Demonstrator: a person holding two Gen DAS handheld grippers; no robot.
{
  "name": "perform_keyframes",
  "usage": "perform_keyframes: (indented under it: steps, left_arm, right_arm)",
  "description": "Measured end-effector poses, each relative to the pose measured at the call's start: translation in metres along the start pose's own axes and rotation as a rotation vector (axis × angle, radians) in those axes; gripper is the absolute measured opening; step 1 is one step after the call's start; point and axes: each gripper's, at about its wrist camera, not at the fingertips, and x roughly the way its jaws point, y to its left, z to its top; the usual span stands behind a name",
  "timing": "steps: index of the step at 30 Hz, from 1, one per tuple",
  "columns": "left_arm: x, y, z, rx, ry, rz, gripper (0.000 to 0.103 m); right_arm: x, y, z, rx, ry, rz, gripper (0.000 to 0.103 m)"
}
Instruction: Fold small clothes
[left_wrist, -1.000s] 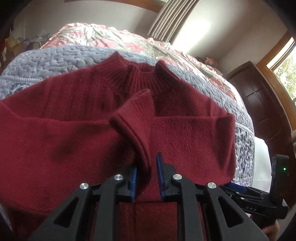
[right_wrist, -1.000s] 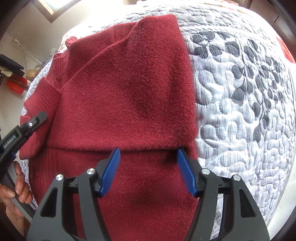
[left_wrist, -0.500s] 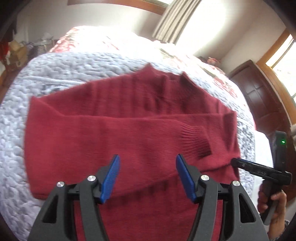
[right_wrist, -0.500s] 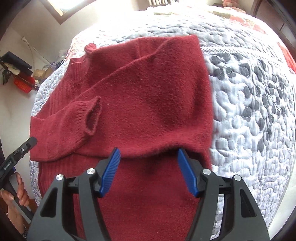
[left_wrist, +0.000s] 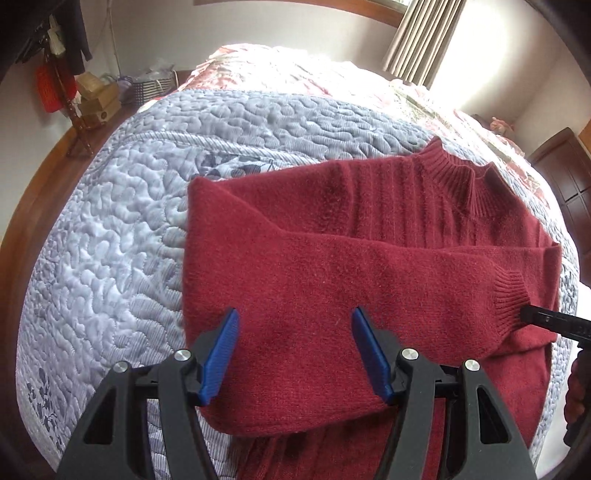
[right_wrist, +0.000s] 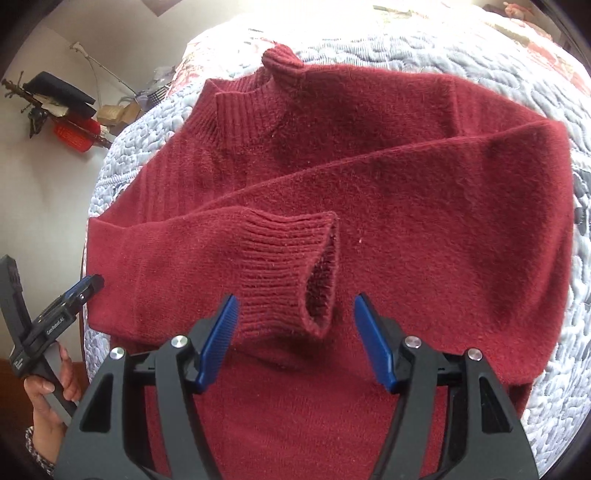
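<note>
A dark red knit sweater (left_wrist: 369, 236) lies flat on a grey quilted bedspread (left_wrist: 110, 236), collar at the far end, both sleeves folded across the chest. My left gripper (left_wrist: 295, 354) hangs open above the sweater's left folded edge, nothing between its blue pads. In the right wrist view the same sweater (right_wrist: 406, 184) fills the frame, and the ribbed cuff (right_wrist: 284, 269) of the top sleeve lies just ahead of my right gripper (right_wrist: 295, 339), which is open and empty. The right gripper's tip (left_wrist: 554, 325) shows by that cuff in the left wrist view.
The bed's wooden frame (left_wrist: 44, 184) curves along the left. Boxes and a basket (left_wrist: 99, 103) stand on the floor beyond it. A dark wooden cabinet (left_wrist: 565, 177) is at the far right. A hand (right_wrist: 48, 391) holds the left gripper's handle (right_wrist: 48, 321).
The left gripper let go of the sleeve cuff, opened, and drew back to the left edge. The sleeve now lies across the chest. The right gripper shifted left to sit over the cuff.
</note>
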Motion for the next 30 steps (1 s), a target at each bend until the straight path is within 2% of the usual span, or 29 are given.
perform_keyframes:
  steps: [1,2,3,4,5,11,16,20,26,28,30]
  left_arm:
    - [-0.001,0.002,0.0,-0.007,-0.004,-0.007,0.063]
    - [-0.004,0.005,0.0,-0.011,-0.014,-0.013,0.064]
    - [-0.008,0.007,0.0,-0.012,-0.024,-0.013,0.067]
    - [-0.012,0.009,0.001,-0.01,-0.036,-0.006,0.07]
    - [-0.016,0.012,0.001,-0.007,-0.048,0.004,0.071]
    - [-0.028,0.033,0.007,-0.046,-0.077,0.032,0.073]
    - [-0.024,0.044,0.008,-0.105,-0.075,0.035,0.073]
    - [-0.011,0.038,0.008,-0.099,-0.05,0.029,0.073]
    - [0.012,0.012,0.011,-0.054,-0.004,-0.003,0.074]
    - [0.022,0.003,0.014,-0.035,0.015,-0.008,0.078]
    - [0.034,-0.003,0.016,-0.017,0.036,0.0,0.078]
  right_arm:
    - [0.006,0.001,0.003,0.002,0.012,0.003,0.061]
    - [0.01,0.001,0.005,0.003,0.02,0.014,0.047]
    - [0.013,0.001,0.006,0.004,0.019,0.025,0.026]
    - [0.015,0.002,0.006,0.001,0.014,0.037,0.012]
    - [0.015,0.003,0.007,-0.001,0.013,0.046,0.009]
    - [-0.022,-0.007,0.007,0.022,-0.082,0.111,0.008]
    - [-0.059,-0.031,0.003,0.044,-0.159,0.078,0.008]
    - [-0.083,-0.063,-0.005,0.089,-0.206,0.025,0.008]
    - [-0.073,-0.105,-0.011,0.165,-0.193,-0.061,0.009]
    - [-0.062,-0.116,-0.014,0.18,-0.169,-0.052,0.009]
    - [-0.05,-0.116,-0.013,0.167,-0.138,-0.077,0.015]
